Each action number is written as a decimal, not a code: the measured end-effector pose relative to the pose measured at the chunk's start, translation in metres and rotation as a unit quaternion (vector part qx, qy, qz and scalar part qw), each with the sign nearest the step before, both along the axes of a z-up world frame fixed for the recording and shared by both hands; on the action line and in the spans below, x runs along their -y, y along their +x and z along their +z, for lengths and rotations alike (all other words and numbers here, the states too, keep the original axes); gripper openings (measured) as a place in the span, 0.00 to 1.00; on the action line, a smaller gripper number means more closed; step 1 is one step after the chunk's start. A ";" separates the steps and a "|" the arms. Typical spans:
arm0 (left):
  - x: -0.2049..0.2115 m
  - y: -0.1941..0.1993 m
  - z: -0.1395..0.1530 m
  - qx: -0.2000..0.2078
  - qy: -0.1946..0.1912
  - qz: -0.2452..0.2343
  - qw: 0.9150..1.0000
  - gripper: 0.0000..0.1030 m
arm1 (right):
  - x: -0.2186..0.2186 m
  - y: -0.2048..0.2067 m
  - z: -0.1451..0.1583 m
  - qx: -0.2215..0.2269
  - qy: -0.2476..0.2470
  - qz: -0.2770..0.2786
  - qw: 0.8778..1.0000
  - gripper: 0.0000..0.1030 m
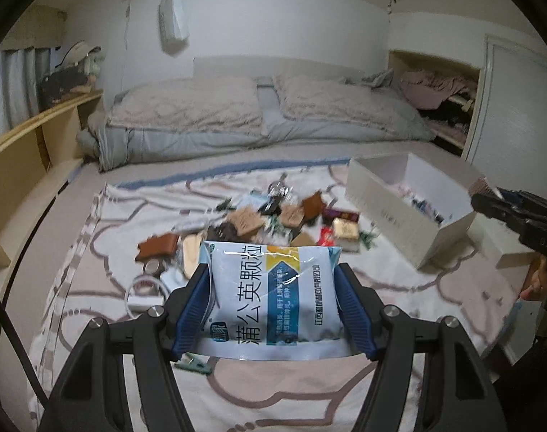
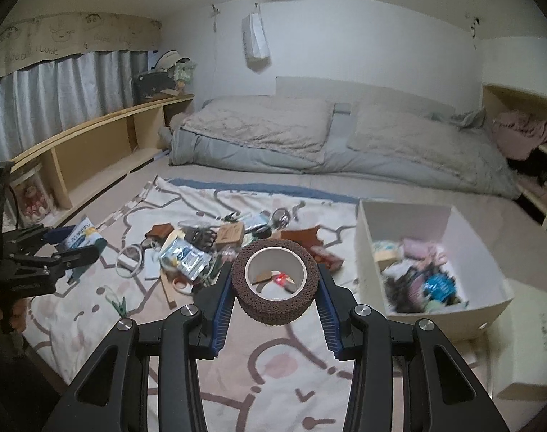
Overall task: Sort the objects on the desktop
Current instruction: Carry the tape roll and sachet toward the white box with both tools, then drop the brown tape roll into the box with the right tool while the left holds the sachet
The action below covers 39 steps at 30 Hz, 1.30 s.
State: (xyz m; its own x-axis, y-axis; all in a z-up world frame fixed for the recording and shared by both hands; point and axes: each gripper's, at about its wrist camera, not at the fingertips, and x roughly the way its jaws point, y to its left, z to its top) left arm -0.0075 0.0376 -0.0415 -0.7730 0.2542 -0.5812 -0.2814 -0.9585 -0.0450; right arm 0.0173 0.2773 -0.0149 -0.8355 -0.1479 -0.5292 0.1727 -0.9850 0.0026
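White box [image 2: 367, 248] (open-topped), jumbled small items [image 2: 417, 277] inside

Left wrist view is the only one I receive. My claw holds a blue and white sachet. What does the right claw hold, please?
Observer: The right claw is shut on a brown tape roll with a white core.
Operator: I see a white box on the right, but its inside is blurred. Is it empty?
Observer: No. The white box already holds a jumble of small items, among them a blue packet.
Operator: Is something on the shelf at the left?
Observer: Yes, a clear jar with a red soft toy inside stands in its lower compartment.
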 end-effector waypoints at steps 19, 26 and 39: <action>-0.060 -0.021 0.079 -0.056 -0.006 -0.048 0.997 0.67 | -0.018 -0.016 0.082 -0.031 0.009 -0.029 0.999 0.42; -0.099 -0.051 0.092 -0.056 0.011 -0.057 0.997 0.67 | -0.051 -0.049 0.073 -0.043 -0.016 -0.049 0.998 0.42; -0.185 -0.112 0.091 -0.055 0.007 -0.108 0.993 0.67 | -0.149 -0.091 0.040 -0.030 -0.063 -0.152 0.986 0.42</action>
